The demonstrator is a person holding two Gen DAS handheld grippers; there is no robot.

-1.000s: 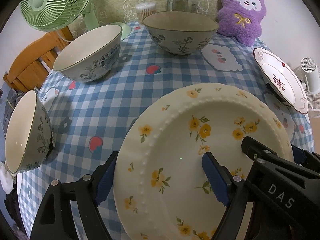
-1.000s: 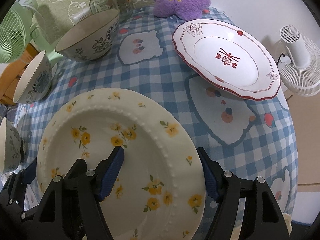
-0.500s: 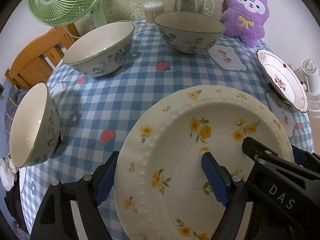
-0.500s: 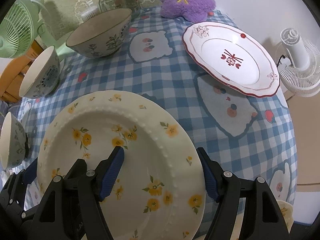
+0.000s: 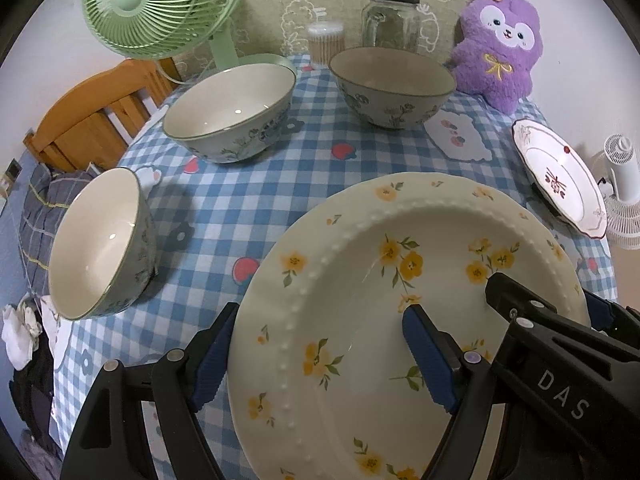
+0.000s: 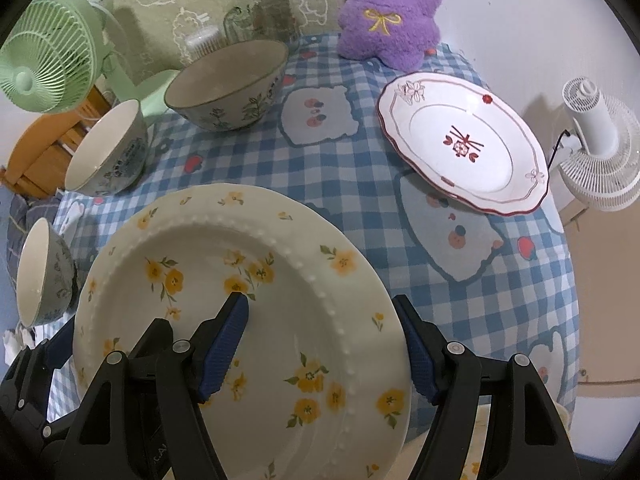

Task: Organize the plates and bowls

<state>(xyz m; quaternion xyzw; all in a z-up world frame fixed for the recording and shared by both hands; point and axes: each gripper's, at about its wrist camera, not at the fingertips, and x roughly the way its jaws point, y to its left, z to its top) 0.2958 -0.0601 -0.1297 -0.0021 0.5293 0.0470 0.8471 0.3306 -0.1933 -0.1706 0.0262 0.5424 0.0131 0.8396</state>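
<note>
A cream plate with yellow flowers (image 5: 360, 280) (image 6: 280, 248) hangs above the blue checked tablecloth (image 5: 248, 184), carried by both grippers. My left gripper (image 5: 320, 316) clamps its left rim, one blue pad under the edge and one inside the well. My right gripper (image 6: 320, 302) clamps the right rim the same way. A white plate with red trim (image 6: 460, 140) lies at the table's right. Three floral bowls stand on the cloth: one at the back (image 5: 394, 84), one left of it (image 5: 236, 108), one near the left edge (image 5: 100, 240).
Along the back stand a green fan (image 5: 160, 4), a glass jar (image 5: 390, 16), a toothpick pot (image 5: 326, 42) and a purple plush toy (image 5: 500, 48). A white fan (image 6: 596, 140) stands off the right edge. A wooden chair (image 5: 92, 116) is at the left.
Both grippers have risen with the flowered plate still in them. The table, bowls and red-trimmed plate now look smaller and farther below.
</note>
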